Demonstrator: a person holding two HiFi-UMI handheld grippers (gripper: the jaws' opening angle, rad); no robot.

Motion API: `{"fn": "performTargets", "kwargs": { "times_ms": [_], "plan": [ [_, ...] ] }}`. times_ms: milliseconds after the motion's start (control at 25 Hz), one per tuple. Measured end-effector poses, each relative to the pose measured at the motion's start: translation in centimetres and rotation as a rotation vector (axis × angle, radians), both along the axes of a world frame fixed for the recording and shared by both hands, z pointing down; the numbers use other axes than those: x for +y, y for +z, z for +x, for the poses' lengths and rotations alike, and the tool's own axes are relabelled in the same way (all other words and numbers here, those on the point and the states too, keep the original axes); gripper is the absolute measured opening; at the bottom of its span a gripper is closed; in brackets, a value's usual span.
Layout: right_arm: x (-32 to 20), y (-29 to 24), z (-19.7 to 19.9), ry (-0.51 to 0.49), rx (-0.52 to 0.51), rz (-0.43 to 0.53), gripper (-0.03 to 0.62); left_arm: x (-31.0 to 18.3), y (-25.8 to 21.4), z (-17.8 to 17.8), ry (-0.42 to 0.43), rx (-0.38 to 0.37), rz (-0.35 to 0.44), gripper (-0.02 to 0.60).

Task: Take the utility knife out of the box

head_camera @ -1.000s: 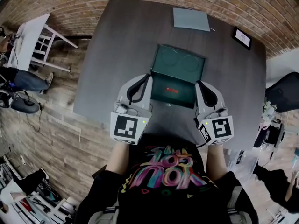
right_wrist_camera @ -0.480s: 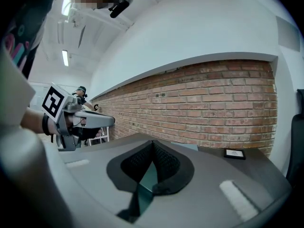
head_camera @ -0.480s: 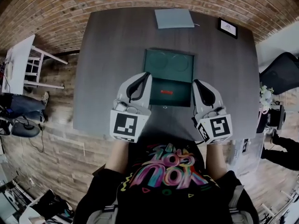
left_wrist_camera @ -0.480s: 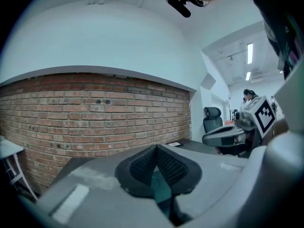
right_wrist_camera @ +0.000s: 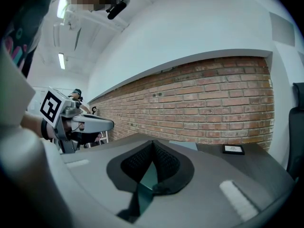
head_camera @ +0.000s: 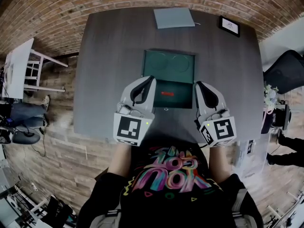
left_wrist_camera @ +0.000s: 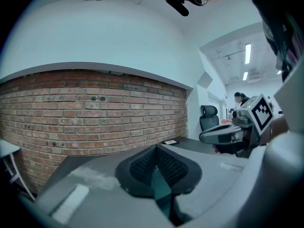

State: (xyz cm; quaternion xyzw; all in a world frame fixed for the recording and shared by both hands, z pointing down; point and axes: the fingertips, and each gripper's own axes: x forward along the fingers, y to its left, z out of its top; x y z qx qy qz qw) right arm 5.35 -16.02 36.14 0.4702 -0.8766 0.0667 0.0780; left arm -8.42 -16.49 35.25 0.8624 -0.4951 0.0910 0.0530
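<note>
With left tongs [head_camera: 150, 78] and right tongs [head_camera: 198, 84] closed, empty, flanking the open box [head_camera: 168, 63] at centre frame: open one, reach in, pinch the red utility knife [head_camera: 168, 93] lying inside, lift straight.

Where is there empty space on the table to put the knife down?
The table is bare left of the open box. It is bare right of the box, nearer you than the small frame. The far edge holds a grey pad; the middle is crowded.
</note>
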Motion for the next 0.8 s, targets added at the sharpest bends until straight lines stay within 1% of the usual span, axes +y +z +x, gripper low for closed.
{"fn": "performTargets", "kwargs": {
  "times_ms": [360,600,800],
  "plan": [
    [0.0,0.0,0.7,0.016,-0.016,-0.001,0.0,0.0,0.7,0.2,-0.004,-0.004,-0.022,0.002],
    [0.0,0.1,0.7,0.019,-0.012,-0.006,0.0,-0.5,1.5,0.0,0.026,-0.042,-0.02,0.052],
    [0.0,0.3,1.0,0.028,-0.013,-0.013,0.0,-0.7,2.5,0.5,0.06,-0.054,-0.055,0.081]
  ]
}}
